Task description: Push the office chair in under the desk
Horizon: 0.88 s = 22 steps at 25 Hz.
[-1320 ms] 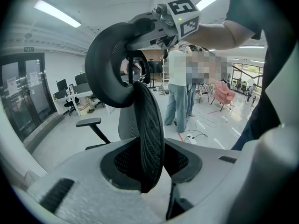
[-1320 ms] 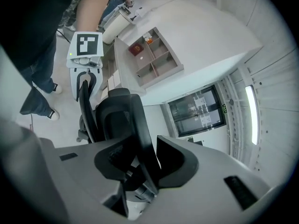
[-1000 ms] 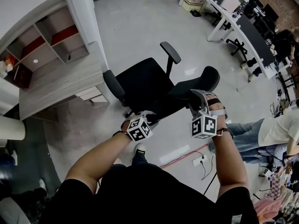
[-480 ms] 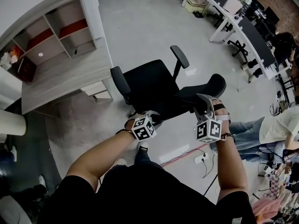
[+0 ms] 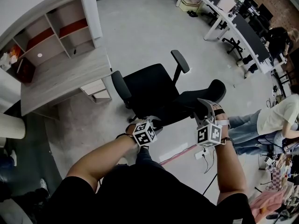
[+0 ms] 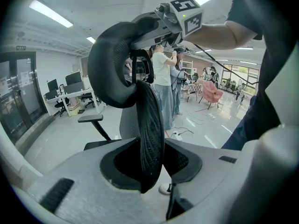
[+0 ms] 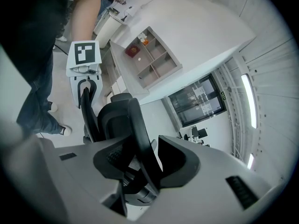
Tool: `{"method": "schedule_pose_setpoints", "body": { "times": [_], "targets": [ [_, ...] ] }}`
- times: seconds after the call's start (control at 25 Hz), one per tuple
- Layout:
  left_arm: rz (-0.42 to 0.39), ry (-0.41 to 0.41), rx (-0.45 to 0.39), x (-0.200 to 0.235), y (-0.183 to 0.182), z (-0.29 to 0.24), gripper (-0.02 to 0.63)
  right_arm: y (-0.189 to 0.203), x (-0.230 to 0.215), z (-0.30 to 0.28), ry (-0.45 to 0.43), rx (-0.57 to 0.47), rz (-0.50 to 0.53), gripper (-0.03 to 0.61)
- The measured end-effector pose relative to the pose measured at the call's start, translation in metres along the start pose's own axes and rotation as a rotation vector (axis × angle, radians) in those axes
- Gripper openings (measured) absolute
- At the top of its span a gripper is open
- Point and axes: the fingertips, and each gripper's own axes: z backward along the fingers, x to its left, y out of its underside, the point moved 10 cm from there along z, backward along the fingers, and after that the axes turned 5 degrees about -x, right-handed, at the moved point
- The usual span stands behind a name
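The black office chair (image 5: 149, 85) stands on the grey floor with its seat toward the wood-grain desk (image 5: 60, 78) at the left. Its backrest (image 5: 187, 104) and headrest (image 5: 216, 88) face me. My left gripper (image 5: 147, 119) is shut on the backrest's mesh edge (image 6: 150, 125), below the headrest (image 6: 110, 64). My right gripper (image 5: 205, 104) has the other edge of the backrest (image 7: 138, 129) between its jaws. Those jaws have just been opening, and a gap shows beside the frame. Each gripper view also shows the other gripper on the backrest: the right gripper (image 6: 159, 20) and the left gripper (image 7: 86, 85).
A drawer unit (image 5: 96, 90) sits under the desk's near end and a white shelf unit (image 5: 56, 31) stands on it. A person in a light shirt (image 5: 275, 120) is at the right. A power strip and cable (image 5: 201, 154) lie on the floor. Rows of desks (image 5: 243, 22) fill the back right.
The chair has rolled a little toward the desk, and both grippers have gone with it on the backrest. I have stepped forward behind it.
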Motion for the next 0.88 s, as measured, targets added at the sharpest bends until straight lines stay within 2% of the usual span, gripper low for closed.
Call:
{"method": "schedule_pose_setpoints", "body": {
  "times": [0.52, 0.88],
  "targets": [
    [-0.015, 0.062, 0.001, -0.053, 0.020, 0.029, 0.132, -0.032, 0.048, 0.046, 0.023, 0.026, -0.021, 0.166],
    [0.029, 0.136, -0.005, -0.079, 0.031, 0.049, 0.140, -0.052, 0.073, 0.068, 0.034, 0.033, -0.065, 0.183]
  ]
}}
